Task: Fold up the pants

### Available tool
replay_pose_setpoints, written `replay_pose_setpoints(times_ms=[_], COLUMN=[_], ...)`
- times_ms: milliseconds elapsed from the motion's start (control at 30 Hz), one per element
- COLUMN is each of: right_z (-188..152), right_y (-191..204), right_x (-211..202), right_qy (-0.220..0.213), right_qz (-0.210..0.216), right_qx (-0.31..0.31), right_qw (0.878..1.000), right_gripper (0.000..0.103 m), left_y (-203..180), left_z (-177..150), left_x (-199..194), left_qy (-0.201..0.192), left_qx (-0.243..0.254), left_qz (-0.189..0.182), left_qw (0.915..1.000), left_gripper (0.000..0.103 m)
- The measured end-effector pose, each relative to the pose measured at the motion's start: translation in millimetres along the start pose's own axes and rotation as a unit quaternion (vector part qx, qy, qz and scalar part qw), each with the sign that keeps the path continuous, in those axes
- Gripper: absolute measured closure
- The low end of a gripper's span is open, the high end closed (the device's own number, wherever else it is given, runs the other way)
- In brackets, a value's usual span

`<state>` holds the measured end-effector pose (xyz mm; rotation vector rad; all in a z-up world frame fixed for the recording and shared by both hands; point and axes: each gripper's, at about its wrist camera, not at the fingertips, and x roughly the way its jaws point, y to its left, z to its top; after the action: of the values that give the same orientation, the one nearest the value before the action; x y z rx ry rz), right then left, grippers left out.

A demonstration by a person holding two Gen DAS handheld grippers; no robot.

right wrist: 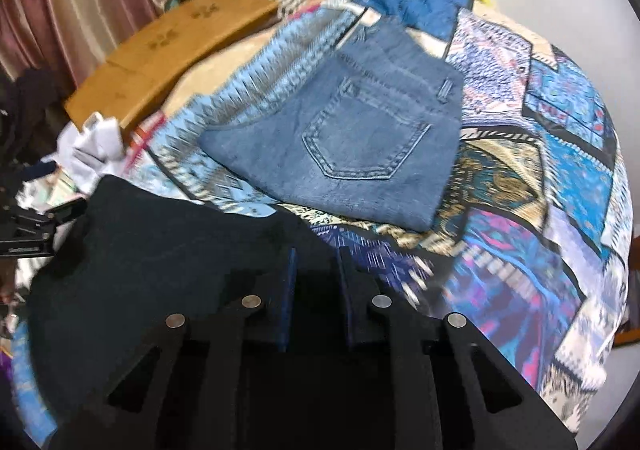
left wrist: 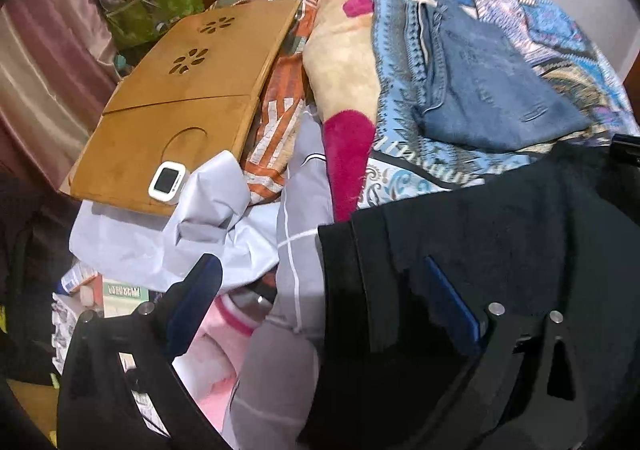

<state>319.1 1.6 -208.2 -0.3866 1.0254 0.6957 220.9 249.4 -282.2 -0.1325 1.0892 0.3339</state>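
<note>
Black pants (left wrist: 500,242) lie on the patterned bedspread (left wrist: 400,61), in front of both grippers; they also show in the right wrist view (right wrist: 160,250). My left gripper (left wrist: 324,282) is open wide: its right finger (left wrist: 452,306) rests on the black cloth, its left finger (left wrist: 196,290) hangs over the clutter beside the bed. My right gripper (right wrist: 316,270) has its jaws narrowly apart with black cloth between them, at the pants' edge. Folded blue jeans (right wrist: 360,137) lie further back on the bedspread (right wrist: 560,153); they also show in the left wrist view (left wrist: 488,89).
A wooden lap tray (left wrist: 180,97) with a small white device (left wrist: 168,179) lies at the bed's left. White and pink cloth (left wrist: 224,234) is piled beside it. A green bag (left wrist: 160,5) and a curtain (left wrist: 44,61) stand behind. The left gripper's body (right wrist: 36,226) shows at left.
</note>
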Motion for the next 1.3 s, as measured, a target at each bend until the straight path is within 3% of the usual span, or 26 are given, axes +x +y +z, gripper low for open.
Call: replay_pose_setpoints(times_ms=[167, 333, 467, 600, 633, 700, 733, 800, 933, 1000, 1033, 1067, 1133, 1233, 1300], right_z=[-24.4, -54.2, -82.9, -112.4, -119.8, -133.0, -139.0, -150.6, -155.6, -155.0, -155.0, -153.7, -153.4, -151.4, -148.0], right_y=[4.2, 12.1, 18.5, 18.2, 16.2, 14.0, 11.5, 5.8, 2.3, 3.3, 4.3, 6.3, 13.1, 29.2, 41.0], right_x=[-40.9, -63.8, -73.6, -78.3, -76.6, -73.5, -71.4, -71.6, -75.2, -76.1, -78.3, -80.9, -88.3, -95.2, -95.4], right_qy=[-0.035, -0.052, -0.058, -0.058, -0.056, -0.051, -0.048, -0.058, -0.055, -0.050, -0.050, -0.051, -0.058, -0.068, -0.069], right_qz=[-0.011, -0.014, -0.027, -0.009, -0.006, -0.007, -0.006, 0.009, 0.011, 0.004, -0.001, -0.004, 0.001, 0.011, 0.014], right_qx=[0.008, 0.010, 0.018, 0.053, 0.066, 0.086, 0.095, 0.120, 0.126, 0.120, 0.119, 0.115, 0.100, 0.067, 0.046], right_qw=[0.999, 0.999, 0.998, 0.997, 0.996, 0.995, 0.994, 0.991, 0.990, 0.991, 0.992, 0.992, 0.993, 0.995, 0.996], right_gripper=[0.067, 0.060, 0.058, 0.056, 0.055, 0.054, 0.054, 0.051, 0.050, 0.050, 0.050, 0.050, 0.050, 0.050, 0.050], left_y=[3.3, -5.7, -15.8, -7.5, -4.0, -3.2, -5.0, -13.0, -29.1, -28.2, -25.7, -22.0, -8.4, 12.4, 13.5], left_z=[-19.3, -47.1, -70.6, -86.4, -89.8, -95.3, -96.2, -99.6, -101.2, -99.7, -98.5, -97.5, -94.1, -94.9, -97.0], left_x=[-19.3, -24.8, -12.6, -8.2, -9.8, -16.5, -18.7, -29.8, -47.4, -50.6, -52.0, -50.5, -46.8, -49.8, -65.7], left_qy=[0.014, 0.033, 0.071, 0.080, 0.075, 0.063, 0.061, 0.039, 0.007, 0.000, -0.001, 0.002, 0.008, 0.024, 0.004], left_qx=[-0.016, -0.006, 0.003, -0.043, -0.050, -0.055, -0.055, -0.035, 0.017, 0.030, 0.031, 0.033, 0.024, -0.002, 0.007], left_qz=[-0.031, -0.039, -0.044, -0.075, -0.093, -0.134, -0.136, -0.108, -0.041, -0.026, -0.014, 0.012, 0.034, 0.014, 0.015], left_qw=[0.9993, 0.9987, 0.9965, 0.9930, 0.9916, 0.9874, 0.9874, 0.9927, 0.9990, 0.9992, 0.9994, 0.9994, 0.9991, 0.9996, 0.9999], left_gripper=[0.002, 0.002, 0.002, 0.003, 0.008, 0.042, 0.045, 0.069, 0.080, 0.082, 0.089, 0.102, 0.102, 0.101, 0.089])
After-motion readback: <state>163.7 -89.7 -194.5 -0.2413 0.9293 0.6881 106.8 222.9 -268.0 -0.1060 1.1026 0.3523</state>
